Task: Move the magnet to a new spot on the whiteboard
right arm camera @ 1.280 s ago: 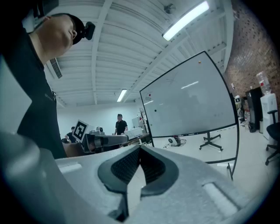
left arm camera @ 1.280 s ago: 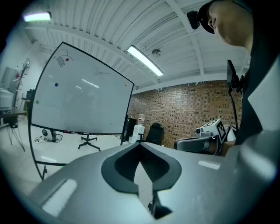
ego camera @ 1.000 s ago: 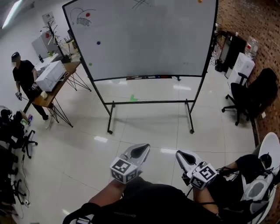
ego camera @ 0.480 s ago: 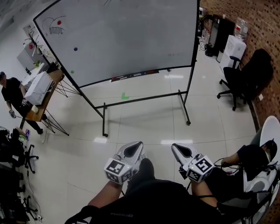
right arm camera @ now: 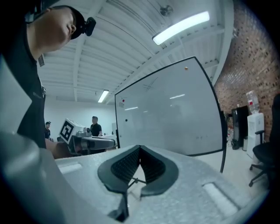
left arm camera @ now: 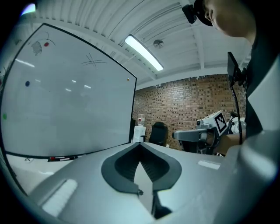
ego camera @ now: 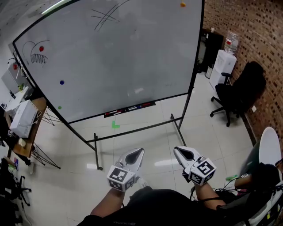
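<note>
Nearest, head view: left gripper (ego camera: 138, 153) and right gripper (ego camera: 180, 152) are held side by side low in frame, both pointing toward the whiteboard (ego camera: 132, 75) and well apart from it. In the left gripper view the jaws are closed, tips meeting, with nothing between them. The right gripper view shows the same — jaws together, empty.

On the floor beyond the grippers, a green tape mark (ego camera: 115, 125) lies just under the board's lower edge.

A marker tray (ego camera: 129, 108) runs along the whiteboard's lower edge. Four magnets sit on the board, none touched:
- orange magnet (ego camera: 182, 5), near the top right corner
- red magnet (ego camera: 41, 48), near the upper left corner, within a small sketch
- blue magnet (ego camera: 61, 82), by the left edge, about halfway down
- green magnet (ego camera: 59, 107), near the lower left corner

I cannot tell which one the task means.

View differences: only the head view shows the tape mark. The left gripper view shows all four magnets, and the right gripper in profile against the brick wall (ego camera: 252, 39). The right gripper view shows the orange, red and blue magnets but not the green. It alone shows two persons (right arm camera: 95, 126) standing past the board's left edge.

Farthest, right of the board: an office chair (ego camera: 239, 92) and a water dispenser (ego camera: 222, 66) against the brick wall.
</note>
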Tool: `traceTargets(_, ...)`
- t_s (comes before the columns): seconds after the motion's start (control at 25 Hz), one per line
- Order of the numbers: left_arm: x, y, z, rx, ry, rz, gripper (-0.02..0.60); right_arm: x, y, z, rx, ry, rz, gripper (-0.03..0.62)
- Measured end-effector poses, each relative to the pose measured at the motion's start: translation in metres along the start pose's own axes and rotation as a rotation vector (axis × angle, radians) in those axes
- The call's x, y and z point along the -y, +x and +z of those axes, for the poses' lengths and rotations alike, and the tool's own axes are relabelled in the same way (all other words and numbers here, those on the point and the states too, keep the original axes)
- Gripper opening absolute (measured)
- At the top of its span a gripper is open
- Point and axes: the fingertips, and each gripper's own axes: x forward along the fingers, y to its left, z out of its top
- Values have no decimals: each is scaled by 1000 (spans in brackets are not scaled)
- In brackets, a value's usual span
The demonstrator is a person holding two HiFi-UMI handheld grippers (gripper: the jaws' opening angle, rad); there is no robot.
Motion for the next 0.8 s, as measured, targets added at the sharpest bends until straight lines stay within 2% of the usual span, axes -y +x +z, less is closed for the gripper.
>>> traceTargets(0.16, -67, 33, 37, 31, 66, -40, 12, 43, 64, 61, 75, -69, -74, 6)
traceTargets(0.36, -122, 61, 82, 67, 75, -88, 12, 67, 127, 118, 115, -163, -116, 18)
traceTargets(0.56, -141, 80, 113, 110, 67, -117, 12, 85, 157, 160, 124, -279, -137, 20)
traceTargets(0.8, -123, 116, 155, 166, 161, -234, 12, 116, 178, 235, 164, -404, -136, 42)
